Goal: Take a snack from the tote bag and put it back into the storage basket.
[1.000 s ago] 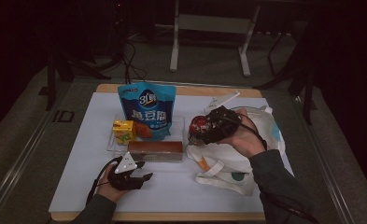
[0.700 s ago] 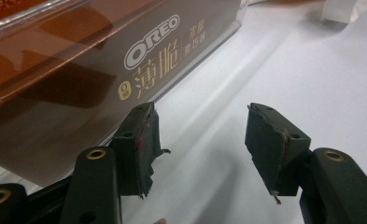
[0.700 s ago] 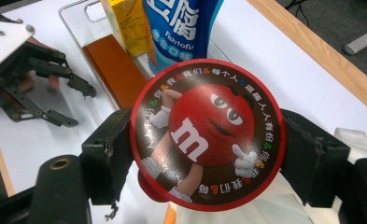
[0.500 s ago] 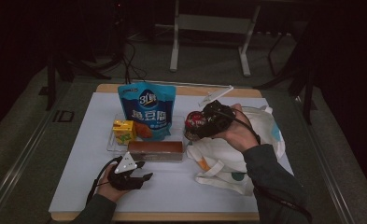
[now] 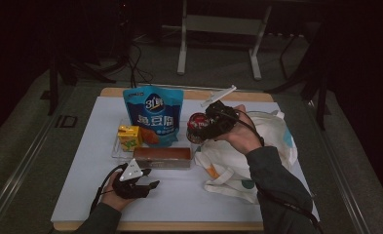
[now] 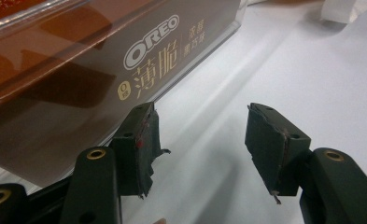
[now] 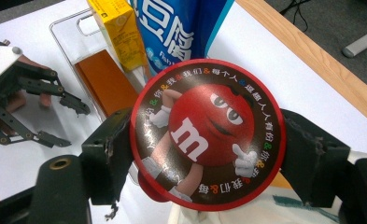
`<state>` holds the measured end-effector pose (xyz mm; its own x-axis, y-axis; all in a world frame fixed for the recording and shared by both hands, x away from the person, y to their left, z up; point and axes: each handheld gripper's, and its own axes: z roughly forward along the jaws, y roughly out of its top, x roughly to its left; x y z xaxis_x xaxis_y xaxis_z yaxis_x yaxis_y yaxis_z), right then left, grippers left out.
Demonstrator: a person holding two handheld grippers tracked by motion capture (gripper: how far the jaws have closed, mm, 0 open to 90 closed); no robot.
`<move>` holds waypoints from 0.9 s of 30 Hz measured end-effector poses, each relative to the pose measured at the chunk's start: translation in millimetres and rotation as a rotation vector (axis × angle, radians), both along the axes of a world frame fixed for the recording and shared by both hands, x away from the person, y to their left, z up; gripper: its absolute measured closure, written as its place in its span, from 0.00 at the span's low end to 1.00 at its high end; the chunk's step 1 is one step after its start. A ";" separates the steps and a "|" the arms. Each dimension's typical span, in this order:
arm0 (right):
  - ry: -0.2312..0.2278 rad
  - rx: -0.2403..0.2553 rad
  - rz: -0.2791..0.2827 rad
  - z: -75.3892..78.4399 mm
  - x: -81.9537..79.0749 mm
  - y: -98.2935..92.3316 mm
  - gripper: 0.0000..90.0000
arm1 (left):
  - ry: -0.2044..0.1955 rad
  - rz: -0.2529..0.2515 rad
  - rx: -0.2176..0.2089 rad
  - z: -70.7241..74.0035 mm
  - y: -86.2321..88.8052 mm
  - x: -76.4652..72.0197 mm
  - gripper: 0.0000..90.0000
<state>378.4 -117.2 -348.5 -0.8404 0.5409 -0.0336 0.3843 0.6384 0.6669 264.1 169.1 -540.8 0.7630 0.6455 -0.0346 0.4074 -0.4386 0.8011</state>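
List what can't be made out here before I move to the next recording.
- M&M's tub: body hidden behind its round lid in the right gripper view; tiny in the high view.
- Oreo box: cut off by the left gripper view's edges.
- White bag: contents hidden by its cloth and the forearm in the high view.

Oreo box [image 6: 102,70] cut off at edges

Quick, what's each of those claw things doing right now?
Left gripper: open, holding nothing, beside the Oreo box.
Right gripper: closed on the round M&M's tin.
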 end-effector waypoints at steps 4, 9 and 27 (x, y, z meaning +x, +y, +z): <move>0.001 0.002 -0.003 -0.9 2.0 2.6 0.29 | 0.000 0.000 0.001 0.0 0.0 0.0 0.49; -0.001 -0.001 -0.004 -2.9 5.2 8.0 0.29 | -0.001 0.000 0.001 0.0 0.0 0.0 0.49; 0.009 0.002 -0.011 -14.2 14.5 17.1 0.29 | 0.003 -0.002 0.001 0.1 0.1 0.3 0.49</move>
<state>392.9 -100.2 -362.7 -0.8344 0.5506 -0.0248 0.3978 0.6328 0.6643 264.5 169.2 -540.7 0.7644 0.6437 -0.0365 0.4088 -0.4401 0.7995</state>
